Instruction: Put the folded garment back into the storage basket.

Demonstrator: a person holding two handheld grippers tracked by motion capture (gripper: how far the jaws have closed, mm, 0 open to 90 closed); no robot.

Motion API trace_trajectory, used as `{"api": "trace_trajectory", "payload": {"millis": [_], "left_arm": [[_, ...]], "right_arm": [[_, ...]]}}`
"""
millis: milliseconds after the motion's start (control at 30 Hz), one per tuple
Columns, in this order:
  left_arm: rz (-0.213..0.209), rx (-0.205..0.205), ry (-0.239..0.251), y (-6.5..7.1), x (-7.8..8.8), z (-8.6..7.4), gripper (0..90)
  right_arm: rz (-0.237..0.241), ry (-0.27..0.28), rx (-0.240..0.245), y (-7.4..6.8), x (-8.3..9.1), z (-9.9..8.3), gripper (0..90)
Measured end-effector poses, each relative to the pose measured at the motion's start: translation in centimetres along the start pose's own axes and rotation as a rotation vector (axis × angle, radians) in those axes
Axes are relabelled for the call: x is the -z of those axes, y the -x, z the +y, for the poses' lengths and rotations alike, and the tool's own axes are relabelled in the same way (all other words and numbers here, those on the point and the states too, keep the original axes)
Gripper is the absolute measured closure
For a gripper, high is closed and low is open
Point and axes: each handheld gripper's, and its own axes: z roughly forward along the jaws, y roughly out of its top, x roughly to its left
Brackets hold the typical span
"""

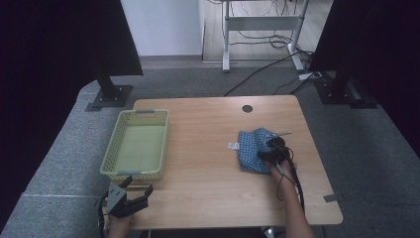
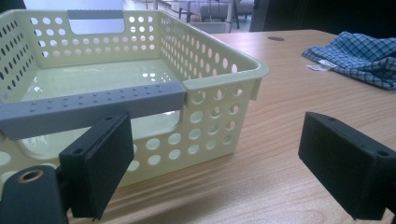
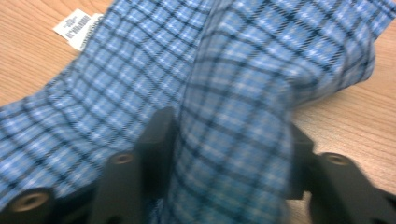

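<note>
1. The blue checked cloth [image 1: 254, 149] lies at right centre of the worktop [image 1: 208, 148]; the right hand-held gripper [image 1: 271, 154] clamps a raised fold.
2. The basket [image 1: 110, 154] sits well apart at left, nearest the released left hand-held gripper [image 1: 134, 192].

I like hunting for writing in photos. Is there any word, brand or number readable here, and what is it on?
Nothing can be read.
White tag on the blue checked cloth: dark print, too blurred to read.
Same tag in the high view and left gripper view: too small.
Pale green perforated basket: no writing seen.
</note>
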Motion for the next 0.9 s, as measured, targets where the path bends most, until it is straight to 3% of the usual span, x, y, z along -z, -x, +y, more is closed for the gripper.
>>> {"api": "trace_trajectory", "payload": {"millis": [233, 567, 800, 900], "left_arm": [[0.001, 0.008, -0.003, -0.1, 0.0, 0.0, 10.5], [-0.002, 0.007, -0.007, -0.1, -0.1, 0.0, 10.5], [-0.003, 0.005, -0.005, -0.1, 0.0, 0.0, 10.4], [-0.003, 0.007, -0.002, 0.0, 0.0, 0.0, 10.5]], "right_arm": [[0.011, 0.016, -0.01, 0.0, 0.2, 0.1, 64.5], [0.043, 0.086, -0.062, 0.1, 1.3, 0.1, 66.3], [0.076, 0.129, -0.089, 0.0, 3.2, 0.5, 67.2], [0.069, 0.14, -0.076, -0.3, 4.3, 1.1, 67.3]]}}
